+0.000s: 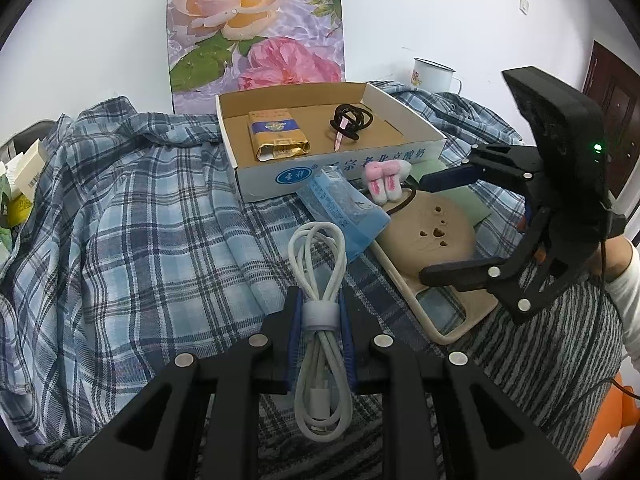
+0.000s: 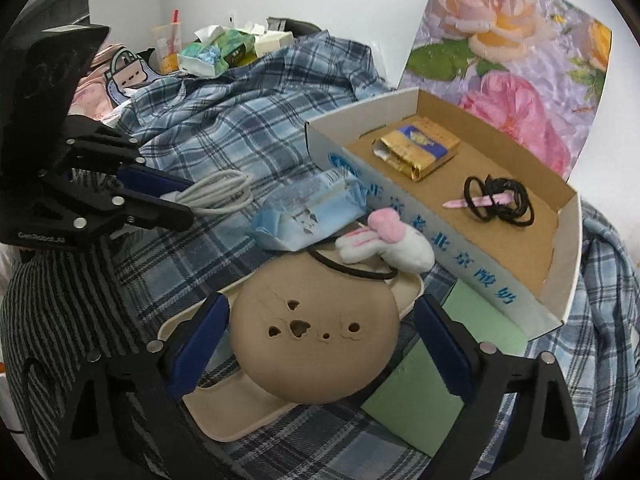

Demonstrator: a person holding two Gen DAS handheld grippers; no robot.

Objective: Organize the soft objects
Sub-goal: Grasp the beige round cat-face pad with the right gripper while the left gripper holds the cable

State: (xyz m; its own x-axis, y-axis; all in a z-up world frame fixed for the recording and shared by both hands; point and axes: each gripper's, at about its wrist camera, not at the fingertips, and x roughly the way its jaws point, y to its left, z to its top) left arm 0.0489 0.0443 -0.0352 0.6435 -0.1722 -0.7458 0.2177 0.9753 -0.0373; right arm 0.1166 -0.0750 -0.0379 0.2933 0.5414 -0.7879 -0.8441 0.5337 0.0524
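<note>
Cable (image 1: 322,344) lengthwise in left tongs (image 1: 320,316), loops forward.

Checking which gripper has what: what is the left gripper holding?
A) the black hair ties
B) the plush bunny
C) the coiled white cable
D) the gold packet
C: the left gripper is shut on the white cable; the bunny lies on the bed, and the hair ties and gold packet sit in the box.

grippers (image 1: 320,332): black frames | fingers (image 2: 202,338): blue pads | silver screws | sleeve (image 1: 630,300): white
</note>
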